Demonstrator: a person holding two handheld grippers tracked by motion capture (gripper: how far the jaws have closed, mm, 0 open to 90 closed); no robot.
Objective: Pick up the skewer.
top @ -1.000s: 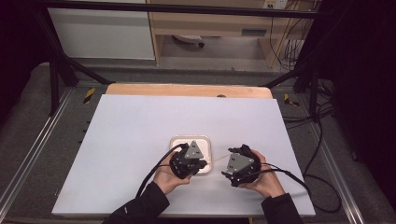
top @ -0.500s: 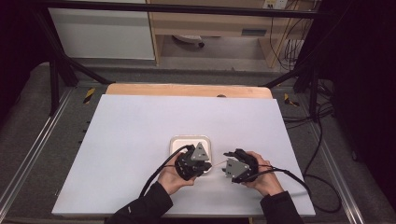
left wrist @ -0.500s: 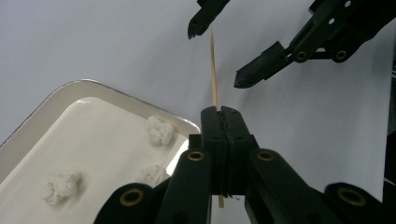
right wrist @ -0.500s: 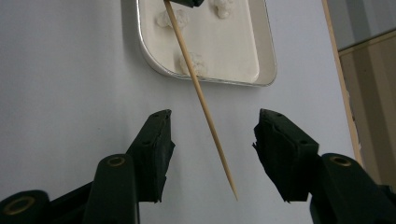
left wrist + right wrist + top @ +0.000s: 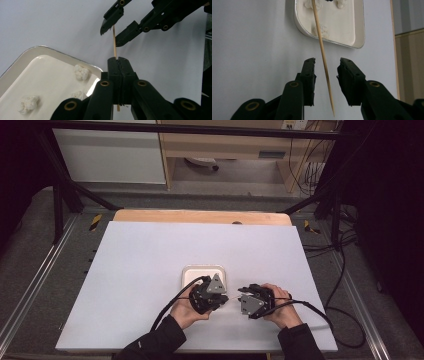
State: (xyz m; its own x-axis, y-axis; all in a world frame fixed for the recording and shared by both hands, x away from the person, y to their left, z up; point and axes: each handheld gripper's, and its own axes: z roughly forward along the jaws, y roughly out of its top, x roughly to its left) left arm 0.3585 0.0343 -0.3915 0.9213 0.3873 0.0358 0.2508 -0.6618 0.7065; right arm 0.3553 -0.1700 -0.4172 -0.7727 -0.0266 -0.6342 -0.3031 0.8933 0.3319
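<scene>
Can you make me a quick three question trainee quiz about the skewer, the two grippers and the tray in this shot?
1. Which gripper is clamped on the wooden skewer?
2. True or false: the right gripper already pinches the skewer.
3. What lies on the white tray?

Key
1. The left gripper, jaws shut on it.
2. False: its jaws have just been closing, with the skewer between them but untouched.
3. Small white lumps, three showing in the left gripper view.

Your right gripper [image 5: 326,75] has just been closing, its jaws flanking but not touching a wooden skewer [image 5: 322,53] running to the white tray [image 5: 298,22] at top.
</scene>
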